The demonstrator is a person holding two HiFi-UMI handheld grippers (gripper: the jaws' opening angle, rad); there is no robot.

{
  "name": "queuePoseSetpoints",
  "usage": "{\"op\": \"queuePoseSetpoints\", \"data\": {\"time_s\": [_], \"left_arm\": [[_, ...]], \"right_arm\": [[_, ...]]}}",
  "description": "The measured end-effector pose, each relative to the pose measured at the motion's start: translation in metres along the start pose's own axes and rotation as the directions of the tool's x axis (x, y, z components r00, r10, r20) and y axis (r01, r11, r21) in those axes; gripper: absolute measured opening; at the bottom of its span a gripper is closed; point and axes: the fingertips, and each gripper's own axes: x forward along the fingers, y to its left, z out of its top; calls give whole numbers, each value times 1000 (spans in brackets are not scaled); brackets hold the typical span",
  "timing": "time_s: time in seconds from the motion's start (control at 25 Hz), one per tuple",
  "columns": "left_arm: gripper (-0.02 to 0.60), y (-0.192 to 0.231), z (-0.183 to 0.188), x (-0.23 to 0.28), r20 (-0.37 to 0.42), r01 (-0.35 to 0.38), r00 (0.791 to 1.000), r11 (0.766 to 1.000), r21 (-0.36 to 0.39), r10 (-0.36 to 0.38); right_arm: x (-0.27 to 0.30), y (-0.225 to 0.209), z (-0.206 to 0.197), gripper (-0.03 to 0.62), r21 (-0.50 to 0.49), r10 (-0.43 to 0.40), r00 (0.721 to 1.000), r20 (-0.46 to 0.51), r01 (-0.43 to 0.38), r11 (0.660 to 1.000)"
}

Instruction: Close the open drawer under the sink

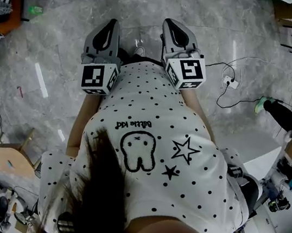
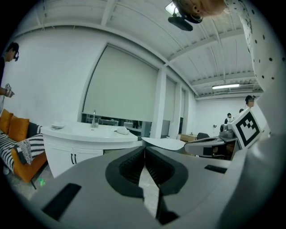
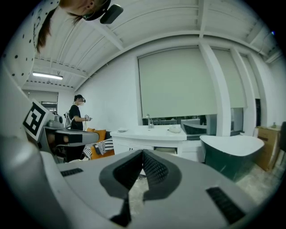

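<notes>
Two grey tools held out side by side above a grey marble floor [image 1: 63, 51], seen from overhead past a white polka-dot shirt [image 1: 147, 141]: left tool [image 1: 112, 24] and right tool [image 1: 174, 25], both pointing away from the wearer. Left tool's jaws pressed together with nothing between them; right tool's jaws likewise together and empty. Well ahead across the floor, a white sink cabinet [image 3: 134, 144] with a curved top and a faucet [image 3: 148, 120]; just under that top, the drawer [image 3: 167, 150], a small dim recess directly above the right tool's tips in the right gripper view, too small to judge how far out. Right of the cabinet, a dark bathtub [image 3: 232, 156] with a white rim. Left of it, an orange sofa [image 2: 14, 129] with a striped throw [image 2: 27, 147], and a person in black [image 3: 77, 114] standing nearby
</notes>
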Motion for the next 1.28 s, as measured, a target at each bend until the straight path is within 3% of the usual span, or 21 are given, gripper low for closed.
{"op": "queuePoseSetpoints", "data": {"time_s": [0.36,0.6,0.8,1.28], "left_arm": [[9,7,-3,4,-31,25,999,997,-77,-28],[9,24,2,20,-36,61,997,995,-83,-64],[9,54,23,48,-26,70,997,995,-67,-72],[9,118,44,88,-33,68,997,996,-50,-70]], "right_arm": [[3,5,-6,15,24,5,1000,-17,-5,1000],[28,8,-5,15,29,-14,999,-43,15,999],[59,1,14,15,33,-42,999,-12,42,999],[127,10,33,15,-57,-57,998,-37,54,997]]}}
